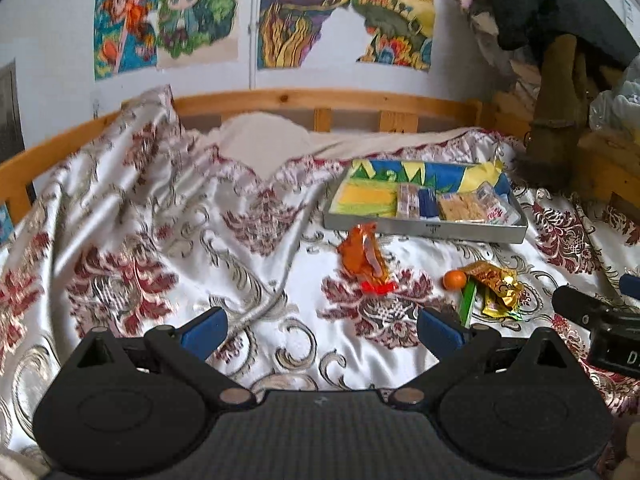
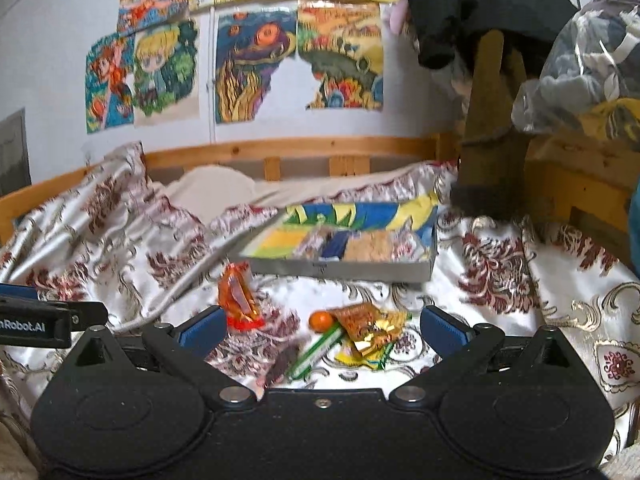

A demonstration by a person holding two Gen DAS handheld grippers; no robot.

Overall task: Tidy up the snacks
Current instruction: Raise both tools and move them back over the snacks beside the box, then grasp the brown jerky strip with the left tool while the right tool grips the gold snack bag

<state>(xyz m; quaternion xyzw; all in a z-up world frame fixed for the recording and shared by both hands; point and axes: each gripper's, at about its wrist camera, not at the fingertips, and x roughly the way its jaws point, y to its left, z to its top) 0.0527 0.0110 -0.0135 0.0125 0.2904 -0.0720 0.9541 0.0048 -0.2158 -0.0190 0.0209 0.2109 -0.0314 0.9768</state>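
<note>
A shallow grey tray (image 1: 424, 230) (image 2: 340, 270) lies on the bed with several wrapped snacks (image 1: 458, 204) (image 2: 368, 246) packed in it. In front of it an orange snack bag (image 1: 364, 258) (image 2: 238, 296) lies on the cover. To its right sit a small orange fruit (image 1: 455, 279) (image 2: 321, 319), a gold-and-red wrapper (image 1: 494, 278) (image 2: 368, 324), a green stick pack (image 1: 468, 300) (image 2: 316, 350) and a dark bar (image 2: 282, 364). My left gripper (image 1: 322, 330) hovers open, short of the orange bag. My right gripper (image 2: 320, 330) is open, low over the loose pile.
The white cover with red and gold patterns (image 1: 160, 248) (image 2: 500, 280) is rumpled into folds at the left. A wooden bed rail (image 1: 280, 98) (image 2: 280, 148) runs along the poster-hung wall. Dark clothes and a wooden post (image 1: 556, 92) (image 2: 492, 120) crowd the far right corner.
</note>
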